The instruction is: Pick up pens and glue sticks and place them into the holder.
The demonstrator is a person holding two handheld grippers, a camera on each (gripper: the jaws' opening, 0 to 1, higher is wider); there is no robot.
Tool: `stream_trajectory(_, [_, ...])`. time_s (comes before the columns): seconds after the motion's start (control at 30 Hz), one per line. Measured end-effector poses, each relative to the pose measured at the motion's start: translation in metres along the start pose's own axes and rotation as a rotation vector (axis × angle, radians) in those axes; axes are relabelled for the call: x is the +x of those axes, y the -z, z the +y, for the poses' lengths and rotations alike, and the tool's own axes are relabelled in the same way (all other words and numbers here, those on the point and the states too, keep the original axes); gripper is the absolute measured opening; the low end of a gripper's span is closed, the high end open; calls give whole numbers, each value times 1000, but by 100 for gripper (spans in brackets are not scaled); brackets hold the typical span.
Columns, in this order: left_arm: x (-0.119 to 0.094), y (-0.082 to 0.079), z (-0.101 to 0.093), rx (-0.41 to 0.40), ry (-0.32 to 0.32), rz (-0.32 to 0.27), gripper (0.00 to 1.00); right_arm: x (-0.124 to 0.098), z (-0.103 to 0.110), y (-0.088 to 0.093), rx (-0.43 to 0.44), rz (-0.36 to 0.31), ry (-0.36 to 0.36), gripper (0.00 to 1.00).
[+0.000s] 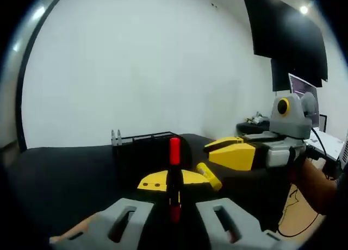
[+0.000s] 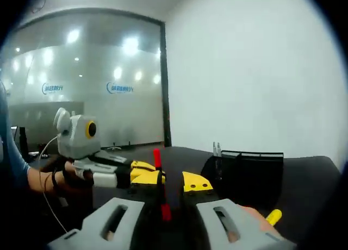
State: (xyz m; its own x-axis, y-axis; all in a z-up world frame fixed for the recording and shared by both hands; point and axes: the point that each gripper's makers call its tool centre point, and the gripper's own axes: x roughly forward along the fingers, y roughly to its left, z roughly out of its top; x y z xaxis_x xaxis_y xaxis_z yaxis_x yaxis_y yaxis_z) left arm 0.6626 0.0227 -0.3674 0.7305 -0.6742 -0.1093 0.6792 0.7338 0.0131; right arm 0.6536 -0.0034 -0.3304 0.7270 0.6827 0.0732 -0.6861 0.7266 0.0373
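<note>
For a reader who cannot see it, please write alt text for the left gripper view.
The left gripper holds a red pen upright above a black table. Beyond stand a black mesh holder and yellow glue stick; the right gripper enters from the right.

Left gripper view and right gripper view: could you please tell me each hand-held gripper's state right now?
Left hand-held gripper: closed on the red pen.
Right hand-held gripper: cannot be told; nothing seen in it.
</note>
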Motion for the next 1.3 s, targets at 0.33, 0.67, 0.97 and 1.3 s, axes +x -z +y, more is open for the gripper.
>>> stream_trajectory(0.33, [-3,0,-3,34,4,-4,9,18,19,-6,-16,7,-46,11])
stream_trajectory(0.67, [-1,-1,-1,48,10,-6,9,21,21,-2,-20,25,-39,7])
stream_trajectory(0.97, [-2,0,-1,54,12,-5,9,24,24,1,-32,39,-36,4])
stream_trajectory(1.3, [0,6,-3,64,63,-12,26,23,21,-5,-43,23,-17,3])
